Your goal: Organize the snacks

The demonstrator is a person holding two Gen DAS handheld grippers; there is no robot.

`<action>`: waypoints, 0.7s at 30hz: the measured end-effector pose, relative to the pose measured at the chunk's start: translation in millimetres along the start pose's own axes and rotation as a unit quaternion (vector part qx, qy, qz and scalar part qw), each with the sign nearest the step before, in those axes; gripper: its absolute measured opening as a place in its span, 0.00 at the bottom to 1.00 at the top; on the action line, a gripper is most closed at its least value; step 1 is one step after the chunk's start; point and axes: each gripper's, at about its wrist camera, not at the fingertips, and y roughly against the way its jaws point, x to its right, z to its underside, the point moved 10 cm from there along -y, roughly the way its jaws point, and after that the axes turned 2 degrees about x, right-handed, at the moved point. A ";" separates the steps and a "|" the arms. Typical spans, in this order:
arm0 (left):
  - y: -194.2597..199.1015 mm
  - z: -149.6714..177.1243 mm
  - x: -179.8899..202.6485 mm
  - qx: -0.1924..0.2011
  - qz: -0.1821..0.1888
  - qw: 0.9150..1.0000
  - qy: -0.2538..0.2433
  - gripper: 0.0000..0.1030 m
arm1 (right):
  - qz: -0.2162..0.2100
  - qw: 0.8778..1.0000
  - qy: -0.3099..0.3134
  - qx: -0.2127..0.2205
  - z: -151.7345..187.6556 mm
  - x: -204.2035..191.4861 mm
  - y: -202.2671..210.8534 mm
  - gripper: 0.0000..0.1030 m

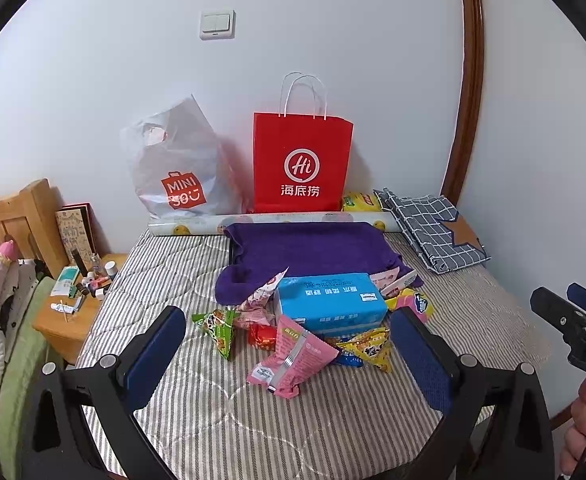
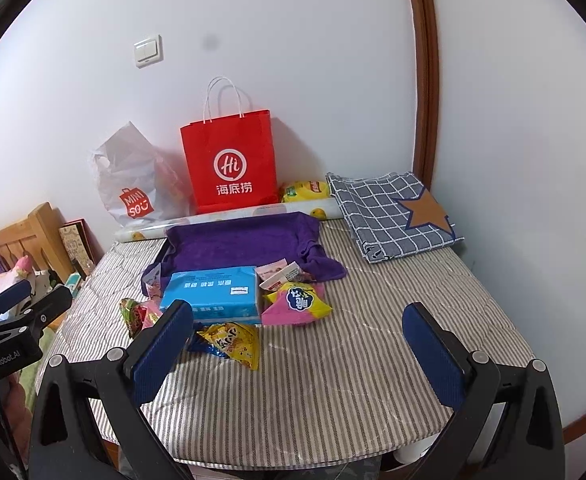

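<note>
On the striped mattress [image 2: 333, 380], a heap of snacks lies around a blue tissue pack [image 1: 329, 300], which serves as the landmark here. Just behind the pack, a purple towel [image 1: 305, 248] covers a low tray. Against the pack's front edge leans a pink snack packet [image 1: 293, 356], with a red wrapped sweet [image 1: 261, 336] and a green triangular packet [image 1: 217, 326] to its left and a yellow packet [image 1: 367, 346] to its right. In the right wrist view a pink-and-yellow packet [image 2: 296, 303] touches the pack's right end. Well behind the pack, a red paper bag [image 1: 302, 164] and a grey plastic bag [image 1: 177, 168] stand against the wall. The left gripper [image 1: 289, 344] hovers before the heap, its blue fingers [image 1: 155, 354] wide apart and holding nothing. The right gripper [image 2: 297, 340] hovers right of the pack, fingers [image 2: 433, 354] likewise spread and empty.
</note>
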 end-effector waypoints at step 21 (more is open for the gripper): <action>1.5 5.6 -1.4 0.000 0.001 1.000 0.005 1.00 | -0.005 1.000 0.003 0.004 0.3 -7.8 4.6 1.00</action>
